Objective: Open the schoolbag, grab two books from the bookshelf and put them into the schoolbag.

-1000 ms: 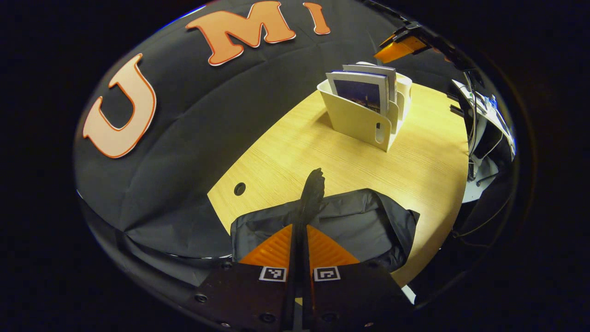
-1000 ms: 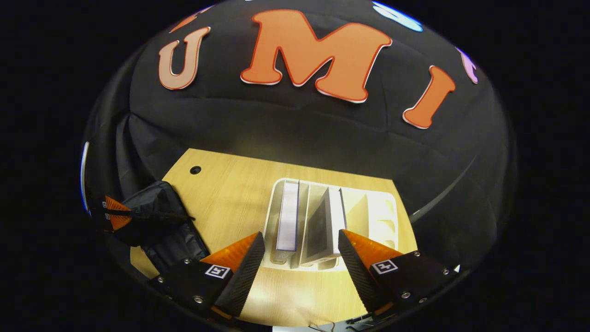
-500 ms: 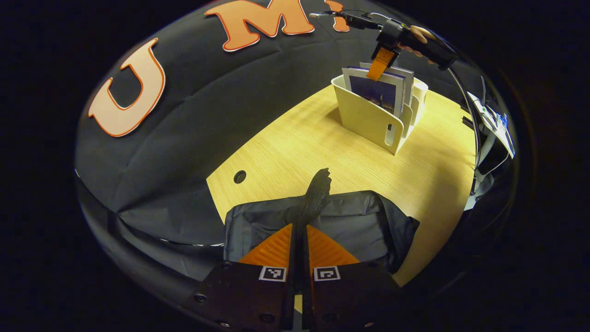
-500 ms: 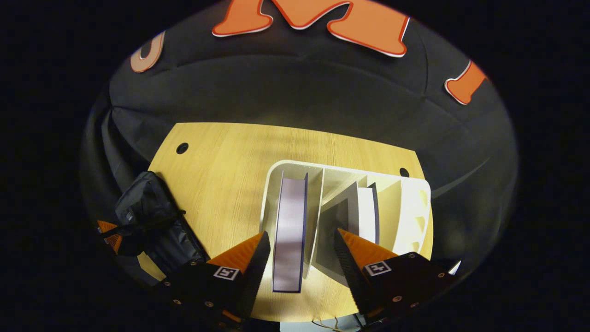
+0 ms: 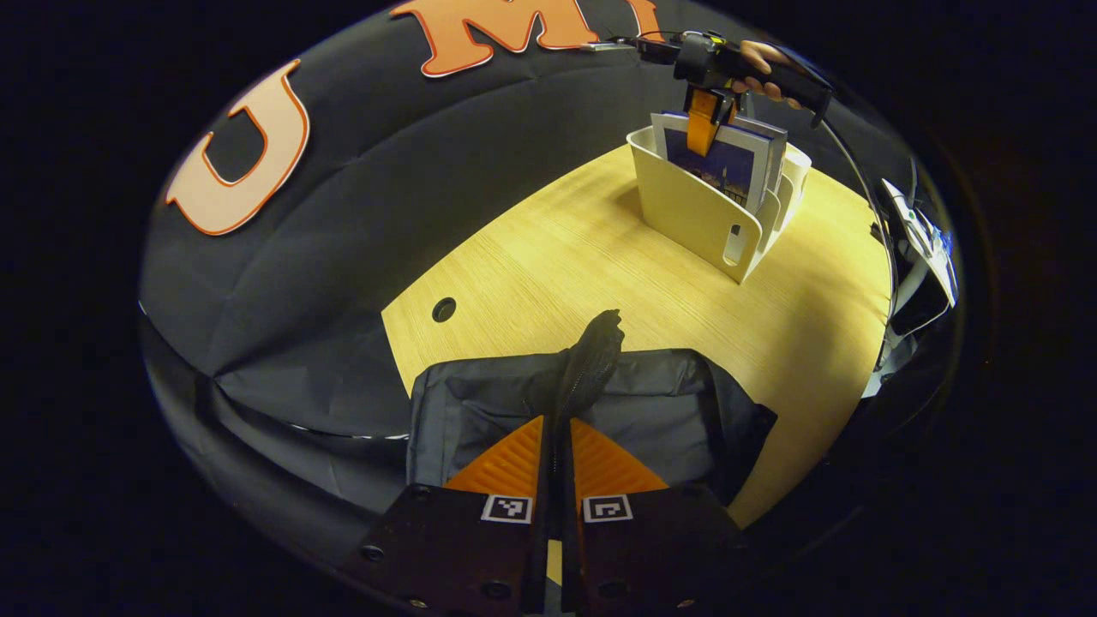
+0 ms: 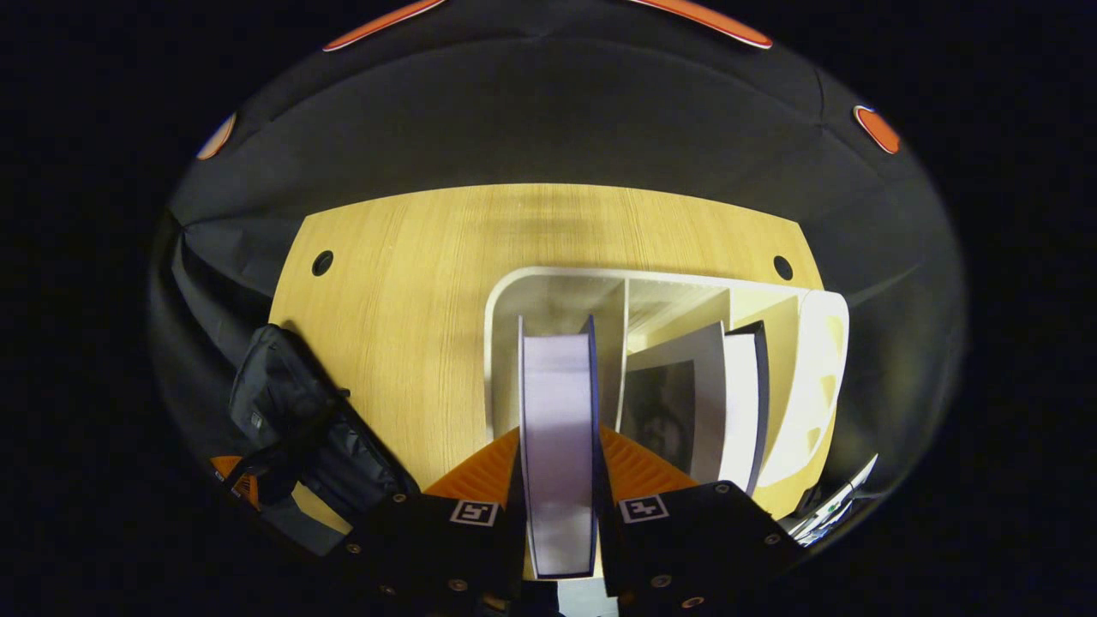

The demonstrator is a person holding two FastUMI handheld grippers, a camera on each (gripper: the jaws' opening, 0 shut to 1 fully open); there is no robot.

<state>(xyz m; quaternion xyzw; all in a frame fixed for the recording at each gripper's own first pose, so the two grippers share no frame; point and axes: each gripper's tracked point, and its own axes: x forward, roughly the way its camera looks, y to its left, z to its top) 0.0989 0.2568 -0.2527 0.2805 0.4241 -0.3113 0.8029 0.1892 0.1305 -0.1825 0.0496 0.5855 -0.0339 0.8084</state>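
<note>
Fingers of the right gripper (image 6: 557,480) clamp the upright book (image 6: 557,411) in the bookshelf's (image 6: 514,287) first slot, seemingly to lift it; the left gripper (image 5: 557,446) pinches the schoolbag's (image 5: 668,411) strap (image 5: 587,368) on the table (image 5: 548,257), likely to steady it.

Cream bookshelf (image 6: 814,360) on a pale wood-grain table (image 6: 411,283); dark grey schoolbag (image 5: 668,411); navy-covered, white-paged book (image 6: 557,428).

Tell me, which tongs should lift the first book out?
The right tongs. Their fingers already squeeze the book standing in the bookshelf. The left tongs are busy, shut on the schoolbag flap.
</note>
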